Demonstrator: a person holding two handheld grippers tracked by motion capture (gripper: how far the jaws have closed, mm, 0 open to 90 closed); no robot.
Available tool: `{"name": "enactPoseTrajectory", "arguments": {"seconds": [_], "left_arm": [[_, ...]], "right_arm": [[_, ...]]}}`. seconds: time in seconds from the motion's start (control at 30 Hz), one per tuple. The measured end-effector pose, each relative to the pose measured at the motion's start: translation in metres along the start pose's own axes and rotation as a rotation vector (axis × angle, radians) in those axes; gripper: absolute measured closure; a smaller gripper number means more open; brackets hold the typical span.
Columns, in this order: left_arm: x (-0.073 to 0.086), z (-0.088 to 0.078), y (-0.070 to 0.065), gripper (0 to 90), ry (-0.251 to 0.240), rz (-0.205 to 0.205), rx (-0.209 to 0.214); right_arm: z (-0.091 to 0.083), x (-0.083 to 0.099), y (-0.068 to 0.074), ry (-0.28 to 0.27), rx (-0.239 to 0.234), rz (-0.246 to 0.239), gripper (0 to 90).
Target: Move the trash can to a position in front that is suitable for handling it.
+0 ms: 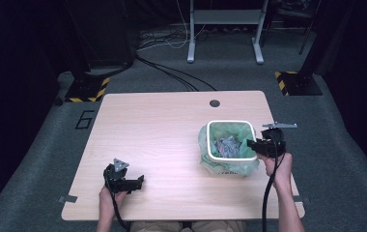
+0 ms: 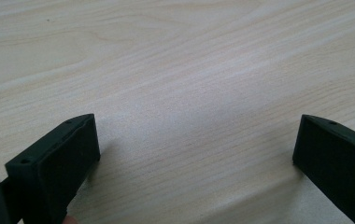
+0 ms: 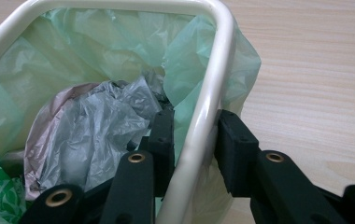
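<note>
A small white bin [image 1: 232, 122] with a pale green liner [image 3: 96, 42] stands on the right half of the wooden table [image 1: 162, 125]. Crumpled grey and pinkish plastic [image 3: 101, 126] lies inside it. My right gripper [image 1: 251, 145] straddles the bin's near-right rim [image 3: 222, 51]: one jaw is inside against the liner, the other outside, and they are shut on the rim. At the table's front left, my left gripper [image 1: 140, 181] rests low over the wood. Its jaws [image 2: 196, 144] stand wide open with only bare table between them.
A round cable hole [image 1: 214, 103] sits at the table's far edge. Beyond the table, on the grey floor, are a metal stand [image 1: 225, 43], cables and two bases with yellow-black tape [image 1: 87, 89]. Bare wood lies between the two grippers.
</note>
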State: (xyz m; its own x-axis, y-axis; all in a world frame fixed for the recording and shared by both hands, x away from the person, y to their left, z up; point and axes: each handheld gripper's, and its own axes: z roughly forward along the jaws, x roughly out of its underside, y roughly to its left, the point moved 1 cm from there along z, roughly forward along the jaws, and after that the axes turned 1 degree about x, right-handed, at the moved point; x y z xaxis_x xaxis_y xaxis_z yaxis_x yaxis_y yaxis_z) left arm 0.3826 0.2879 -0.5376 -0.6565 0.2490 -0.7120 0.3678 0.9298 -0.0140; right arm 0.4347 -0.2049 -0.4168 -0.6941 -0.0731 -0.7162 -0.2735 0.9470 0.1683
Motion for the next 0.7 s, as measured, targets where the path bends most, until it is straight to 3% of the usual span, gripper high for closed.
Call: {"name": "enactPoseTrajectory", "arguments": {"seconds": [0.7], "left_arm": [[0.0,0.0,0.0,0.3,0.0,0.0,0.001]], "right_arm": [[0.016,-0.013,0.012,0.011,-0.017,0.003,69.3]]}}
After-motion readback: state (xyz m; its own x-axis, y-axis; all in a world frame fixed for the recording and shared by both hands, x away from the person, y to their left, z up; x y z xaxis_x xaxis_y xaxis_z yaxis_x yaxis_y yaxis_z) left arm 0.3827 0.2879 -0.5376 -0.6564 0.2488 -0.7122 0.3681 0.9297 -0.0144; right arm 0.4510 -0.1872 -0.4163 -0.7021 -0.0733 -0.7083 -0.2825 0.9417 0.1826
